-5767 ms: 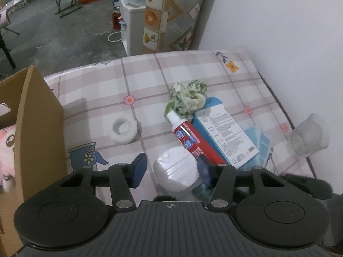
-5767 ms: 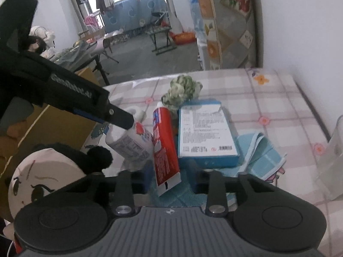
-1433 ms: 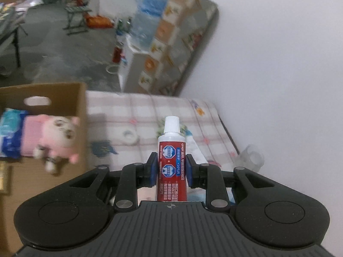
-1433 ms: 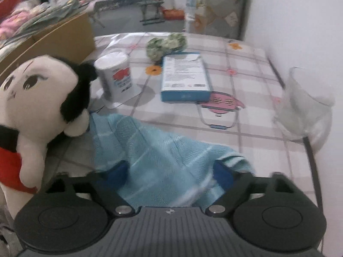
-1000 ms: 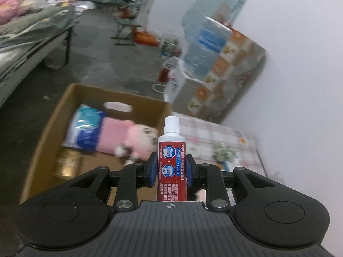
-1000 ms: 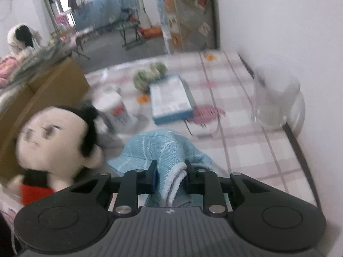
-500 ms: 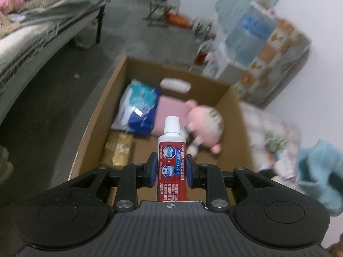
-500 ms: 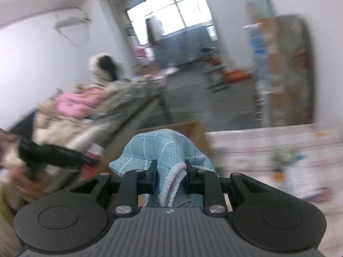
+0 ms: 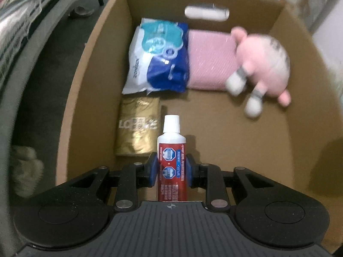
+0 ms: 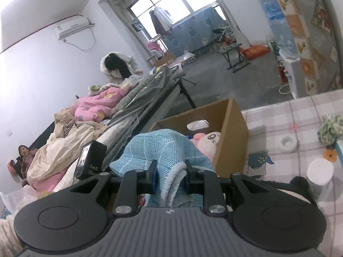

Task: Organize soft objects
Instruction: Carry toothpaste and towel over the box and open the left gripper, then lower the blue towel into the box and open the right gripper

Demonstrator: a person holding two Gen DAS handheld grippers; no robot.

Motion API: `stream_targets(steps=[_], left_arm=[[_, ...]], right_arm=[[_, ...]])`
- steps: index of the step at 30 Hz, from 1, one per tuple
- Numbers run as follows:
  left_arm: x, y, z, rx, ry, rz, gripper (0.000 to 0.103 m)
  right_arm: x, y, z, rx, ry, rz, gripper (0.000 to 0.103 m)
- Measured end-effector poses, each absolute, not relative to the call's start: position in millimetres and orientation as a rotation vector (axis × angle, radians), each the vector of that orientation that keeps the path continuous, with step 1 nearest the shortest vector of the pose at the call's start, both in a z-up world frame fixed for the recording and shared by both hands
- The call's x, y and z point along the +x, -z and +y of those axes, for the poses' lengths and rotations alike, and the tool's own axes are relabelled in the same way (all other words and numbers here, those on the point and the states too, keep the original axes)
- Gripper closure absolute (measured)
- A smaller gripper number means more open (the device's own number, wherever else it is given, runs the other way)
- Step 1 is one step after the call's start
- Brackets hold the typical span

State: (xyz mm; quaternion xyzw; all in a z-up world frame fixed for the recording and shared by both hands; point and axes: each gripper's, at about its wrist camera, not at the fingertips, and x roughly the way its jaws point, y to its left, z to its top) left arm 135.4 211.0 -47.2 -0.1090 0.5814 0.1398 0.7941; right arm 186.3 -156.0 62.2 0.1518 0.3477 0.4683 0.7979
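Your left gripper is clamped on the toothpaste tube, cap up, right over the open cardboard box; inside sit a pink plush, a wipes pack and a gold packet; your right gripper is squeezed onto the blue towel, near the box beside the counter.

air conditioner, window, bed

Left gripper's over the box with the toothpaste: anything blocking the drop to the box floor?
Nothing visible does. The toothpaste hangs over bare cardboard in the box; the gold packet lies just left, the pink plush farther back.
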Motion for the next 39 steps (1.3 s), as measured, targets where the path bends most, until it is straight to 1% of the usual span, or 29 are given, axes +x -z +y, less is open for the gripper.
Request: stream_targets(steps=[4,11,19,23,28,33,37,39], left_arm=[[135,53,207,-0.159,-0.299,1.314,0.078],[137,58,201,-0.064,-0.303,1.367,0.078],[130,60,199,-0.057,-0.280,1.399,0.077],[127,52,200,-0.078,-0.274,1.390,0.075],[117,25,212,-0.201,-0.235,1.299,0.073],[101,-10,227,-0.284,-0.246,1.132,0.072],[77,-42,239,-0.362,-0.271,0.963,0.063],[65,-54,245,-0.402,-0.296,0.876,0.057]], right_arm=[[185,-53,-161,0.337,-1.011,0.748,0.056],[186,-49,-163,0.343,-1.028,0.753,0.056],[181,-55,-162,0.329,-1.022,0.747,0.056],[177,-60,-158,0.308,-1.022,0.744,0.056],[170,-70,-154,0.287,-1.021,0.730,0.056],[166,-79,-146,0.265,-1.016,0.730,0.056],[165,-89,-130,0.224,-1.034,0.729,0.056],[168,-93,-114,0.192,-1.059,0.745,0.056]])
